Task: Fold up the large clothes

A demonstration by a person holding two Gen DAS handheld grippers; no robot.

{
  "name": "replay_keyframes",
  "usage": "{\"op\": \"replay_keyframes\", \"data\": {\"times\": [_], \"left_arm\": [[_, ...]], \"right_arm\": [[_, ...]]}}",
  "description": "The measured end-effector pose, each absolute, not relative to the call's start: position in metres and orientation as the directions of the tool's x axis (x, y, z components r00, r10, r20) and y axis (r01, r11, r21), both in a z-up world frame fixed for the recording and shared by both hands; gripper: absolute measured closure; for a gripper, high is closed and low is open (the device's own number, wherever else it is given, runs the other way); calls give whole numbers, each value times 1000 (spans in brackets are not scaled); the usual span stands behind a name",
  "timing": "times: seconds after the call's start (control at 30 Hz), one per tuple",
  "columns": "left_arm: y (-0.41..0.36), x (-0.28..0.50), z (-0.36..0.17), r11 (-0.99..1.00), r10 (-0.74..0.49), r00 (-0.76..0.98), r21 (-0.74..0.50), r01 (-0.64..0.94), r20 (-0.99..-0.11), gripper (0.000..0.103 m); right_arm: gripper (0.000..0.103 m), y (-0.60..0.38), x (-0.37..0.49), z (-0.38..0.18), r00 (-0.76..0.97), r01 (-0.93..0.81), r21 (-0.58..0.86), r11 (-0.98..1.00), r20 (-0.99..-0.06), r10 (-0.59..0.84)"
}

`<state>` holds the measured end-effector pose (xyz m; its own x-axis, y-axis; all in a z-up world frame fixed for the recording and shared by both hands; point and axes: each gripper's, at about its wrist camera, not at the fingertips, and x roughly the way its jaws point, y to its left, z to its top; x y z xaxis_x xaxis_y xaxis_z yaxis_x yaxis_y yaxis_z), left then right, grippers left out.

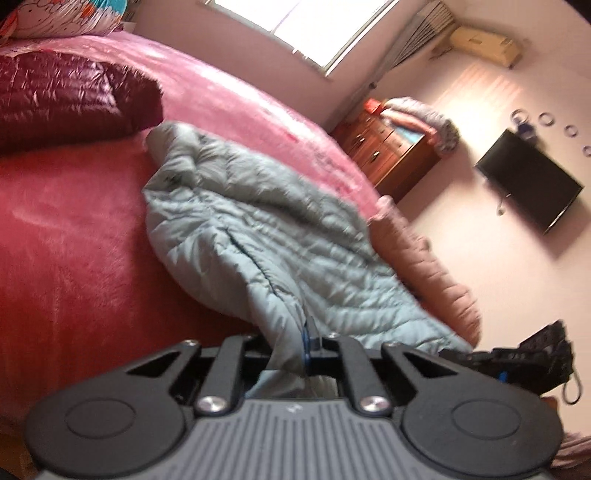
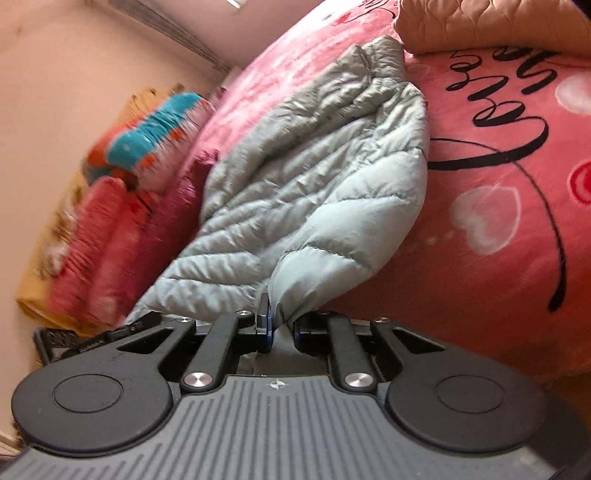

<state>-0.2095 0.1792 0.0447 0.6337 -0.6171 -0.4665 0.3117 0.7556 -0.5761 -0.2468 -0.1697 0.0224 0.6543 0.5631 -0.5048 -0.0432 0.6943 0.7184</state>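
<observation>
The jacket (image 1: 258, 229) lies on the bed (image 1: 66, 229), its near hem off the bed's edge. Beyond the jacket on the bed sit another jacket (image 1: 70, 107) and a pillow (image 2: 155, 144); beside it, a quilt (image 2: 491, 26).

We see pale grey-blue quilted puffer jacket (image 1: 266, 221) spread on pink bed, crumpled, zip line running down its length. Collar end lies far up bed, beside dark red puffer garment. Near hem bunched in two places, each bunch drawn up off bed and pinched tight, fabric pulled taut from there. We note stitched channels puffy, surface creased, one side edge curving near black lettering on blanket.
</observation>
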Motion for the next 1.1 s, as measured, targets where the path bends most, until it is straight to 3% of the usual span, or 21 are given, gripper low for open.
{"op": "replay_keyframes", "data": {"times": [0.43,0.63,0.73,1.1], "left_arm": [[216,-253,95,624,-698,652,-698,351,-296,95],[224,-243,98,578,-694,669,-761,296,-266,95],[225,-226,97,571,-676,685,-781,253,-271,95],[235,-128,68,556,-581,739,-829,56,-340,93]], "right_arm": [[91,-184,-288,49,646,-139,863,485,-292,705],[91,-195,-277,47,659,-105,915,389,-229,716],[91,-205,-265,49,693,-77,936,343,-197,694],[90,-238,-164,31,810,89,964,252,-217,545]]}}
